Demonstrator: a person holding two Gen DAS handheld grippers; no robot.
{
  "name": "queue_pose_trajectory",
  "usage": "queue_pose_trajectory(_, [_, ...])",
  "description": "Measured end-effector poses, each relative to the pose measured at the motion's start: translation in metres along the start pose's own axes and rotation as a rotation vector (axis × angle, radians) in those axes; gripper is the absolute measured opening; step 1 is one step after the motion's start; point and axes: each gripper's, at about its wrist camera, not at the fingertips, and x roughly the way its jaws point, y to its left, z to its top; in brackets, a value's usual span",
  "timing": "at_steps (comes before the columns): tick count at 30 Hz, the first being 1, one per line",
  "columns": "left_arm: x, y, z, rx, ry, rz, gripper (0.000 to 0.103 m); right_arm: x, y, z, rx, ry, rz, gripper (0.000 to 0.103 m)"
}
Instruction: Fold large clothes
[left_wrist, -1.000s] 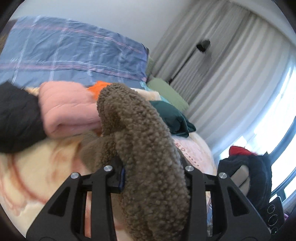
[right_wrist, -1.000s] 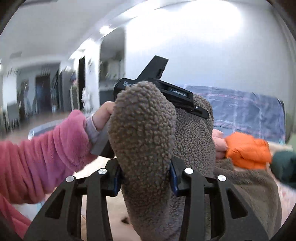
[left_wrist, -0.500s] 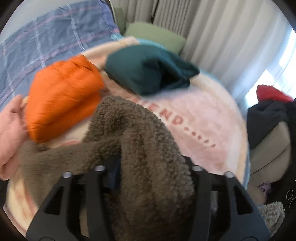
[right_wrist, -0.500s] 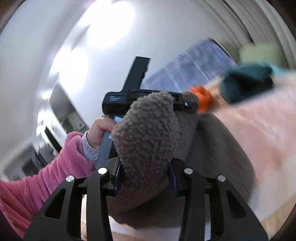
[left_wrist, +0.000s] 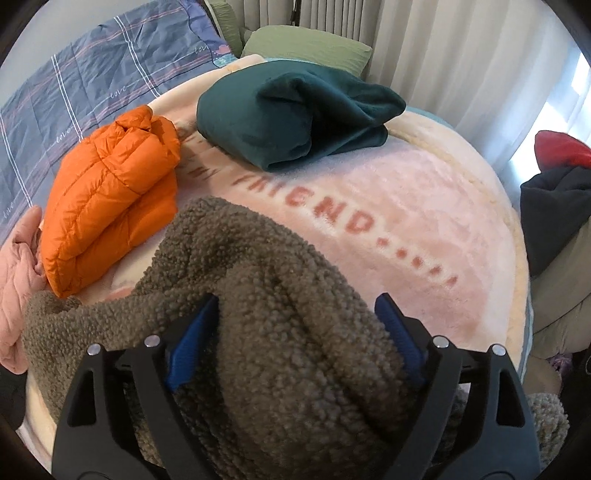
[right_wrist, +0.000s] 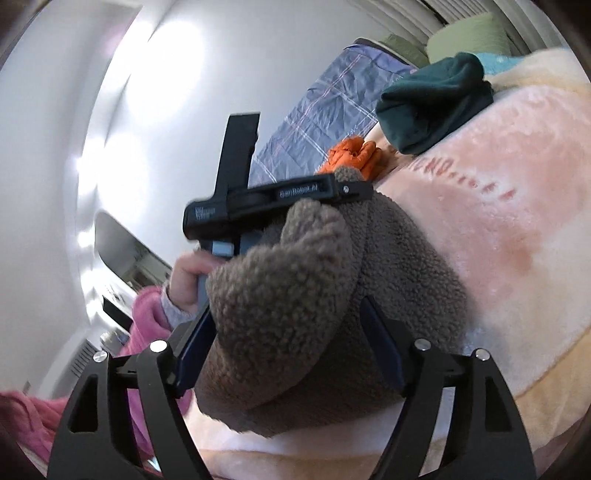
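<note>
A brown fleece garment (left_wrist: 266, 295) lies bunched at the near edge of the pink blanket (left_wrist: 424, 206) on the bed. My left gripper (left_wrist: 295, 321) is shut on a thick fold of it, blue pads pressed to both sides. In the right wrist view my right gripper (right_wrist: 284, 325) is shut on another fold of the same brown fleece (right_wrist: 288, 295). The left gripper's black body (right_wrist: 273, 199) shows just beyond it, held by a hand in a pink sleeve. The fleece hides both grippers' fingertips.
A folded orange puffer jacket (left_wrist: 110, 192) and a folded dark green garment (left_wrist: 295, 110) lie farther back on the blanket. A pink garment (left_wrist: 18, 280) is at the left. A blue plaid quilt (left_wrist: 85, 77), green pillows (left_wrist: 306, 44) and curtains are behind. Dark clothes (left_wrist: 554, 206) sit on a chair at the right.
Both grippers have swung down from held up in the air to the bed, bringing the brown fleece onto the blanket. Both stay shut on it.
</note>
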Motion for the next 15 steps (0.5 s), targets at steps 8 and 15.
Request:
queue_pose_trajectory(8, [-0.072, 0.02, 0.002, -0.022, -0.24, -0.075, 0.071, -0.004, -0.014, -0.011, 0.038, 0.064, -0.045, 0.053])
queue_pose_trajectory(15, [-0.001, 0.013, -0.021, 0.099, 0.032, 0.017, 0.078, -0.006, -0.017, -0.018, 0.053, 0.113, -0.073, 0.071])
